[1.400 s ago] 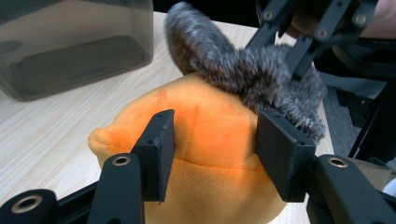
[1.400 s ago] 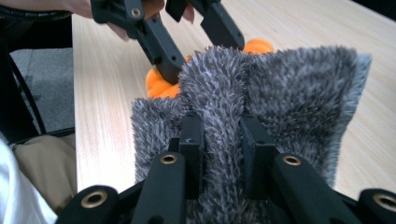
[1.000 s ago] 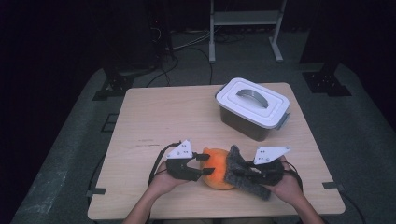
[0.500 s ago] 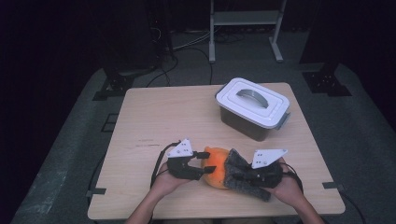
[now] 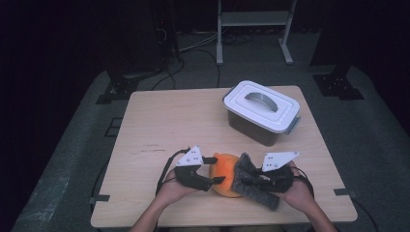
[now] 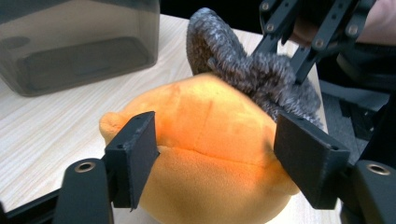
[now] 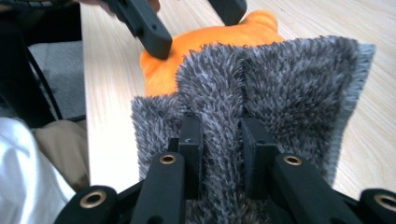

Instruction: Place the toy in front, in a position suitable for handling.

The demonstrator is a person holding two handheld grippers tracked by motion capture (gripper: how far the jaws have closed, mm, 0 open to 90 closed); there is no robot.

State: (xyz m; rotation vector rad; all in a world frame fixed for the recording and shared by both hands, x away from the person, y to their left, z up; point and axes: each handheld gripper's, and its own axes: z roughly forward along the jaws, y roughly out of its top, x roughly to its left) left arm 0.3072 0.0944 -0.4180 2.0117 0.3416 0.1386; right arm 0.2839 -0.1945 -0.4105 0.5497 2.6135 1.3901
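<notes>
An orange plush toy [image 5: 224,175] rests on the wooden table [image 5: 169,121] near its front edge. My left gripper [image 5: 216,170] straddles the plush [image 6: 210,135] from the left, and both pads [image 6: 135,156] press into its sides. My right gripper [image 7: 219,135] is shut on a fold of grey fuzzy cloth [image 7: 285,79]. That cloth [image 5: 252,186] drapes against the right side of the plush [image 7: 224,35] and hides part of it. In the left gripper view the cloth [image 6: 243,70] sits on the plush's far upper side.
A dark translucent box with a white lid and grey handle [image 5: 263,111] stands at the back right of the table, seen close in the left gripper view [image 6: 79,46]. Cables and stand legs lie on the floor beyond.
</notes>
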